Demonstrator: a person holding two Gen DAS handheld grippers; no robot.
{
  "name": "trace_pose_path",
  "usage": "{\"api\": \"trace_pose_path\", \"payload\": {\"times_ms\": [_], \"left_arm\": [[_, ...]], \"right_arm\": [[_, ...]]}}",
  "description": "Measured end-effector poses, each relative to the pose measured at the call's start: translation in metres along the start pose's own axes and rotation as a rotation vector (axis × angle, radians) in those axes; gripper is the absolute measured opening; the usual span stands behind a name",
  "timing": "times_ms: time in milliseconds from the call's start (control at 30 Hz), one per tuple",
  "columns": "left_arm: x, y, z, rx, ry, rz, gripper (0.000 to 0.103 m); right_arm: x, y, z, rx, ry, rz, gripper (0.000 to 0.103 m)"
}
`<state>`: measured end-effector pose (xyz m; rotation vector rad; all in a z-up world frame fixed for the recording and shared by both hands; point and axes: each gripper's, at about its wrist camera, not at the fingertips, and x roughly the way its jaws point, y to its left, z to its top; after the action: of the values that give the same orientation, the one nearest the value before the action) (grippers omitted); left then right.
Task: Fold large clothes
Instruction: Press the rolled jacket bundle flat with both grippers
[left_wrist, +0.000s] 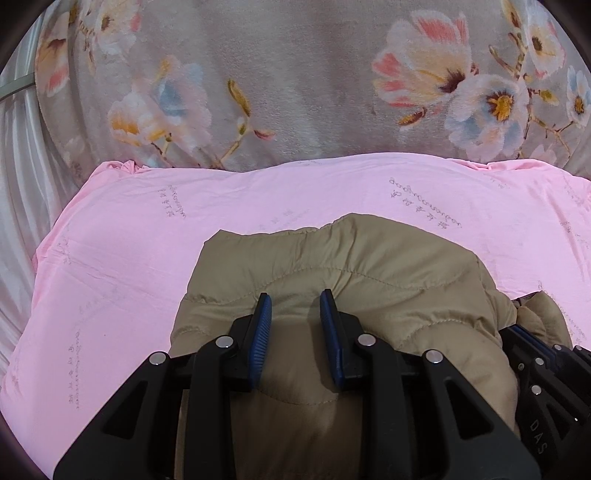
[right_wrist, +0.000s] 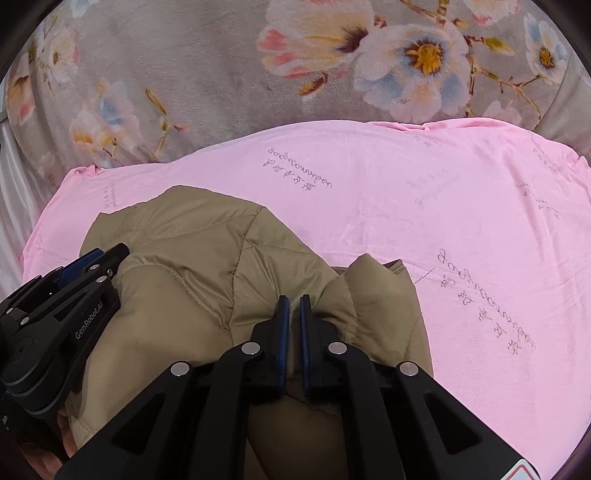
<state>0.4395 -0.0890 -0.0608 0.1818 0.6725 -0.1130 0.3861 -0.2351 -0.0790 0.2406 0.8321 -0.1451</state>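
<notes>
A tan quilted jacket (left_wrist: 332, 258) lies bunched on a pink sheet (left_wrist: 129, 240). My left gripper (left_wrist: 295, 299) is open, its blue pads (left_wrist: 260, 325) standing apart over the jacket's padded top. My right gripper (right_wrist: 291, 301) is shut on a fold of the jacket (right_wrist: 203, 258), with tan fabric pinched between its narrow pads (right_wrist: 282, 321). In the left wrist view the right gripper (left_wrist: 532, 339) shows at the right edge on the jacket. In the right wrist view the left gripper (right_wrist: 92, 269) shows at the left on the jacket.
The pink sheet (right_wrist: 424, 203) with faint printed script covers the surface under the jacket. Behind it lies a grey fleece blanket (left_wrist: 295, 74) with large flowers. White draped cloth (left_wrist: 18, 184) hangs at the far left.
</notes>
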Motion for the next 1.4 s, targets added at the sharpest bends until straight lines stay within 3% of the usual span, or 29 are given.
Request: {"api": "trace_pose_path", "payload": {"times_ms": [1233, 1400], "left_arm": [[0.0027, -0.0013, 0.0004, 0.012, -0.006, 0.02, 0.026], [0.0025, -0.0003, 0.0011, 0.012, -0.006, 0.021, 0.028]], "right_arm": [[0.0039, -0.0021, 0.0005, -0.003, 0.002, -0.013, 0.003], [0.0002, -0.0081, 0.0005, 0.014, 0.001, 0.02, 0.005]]}}
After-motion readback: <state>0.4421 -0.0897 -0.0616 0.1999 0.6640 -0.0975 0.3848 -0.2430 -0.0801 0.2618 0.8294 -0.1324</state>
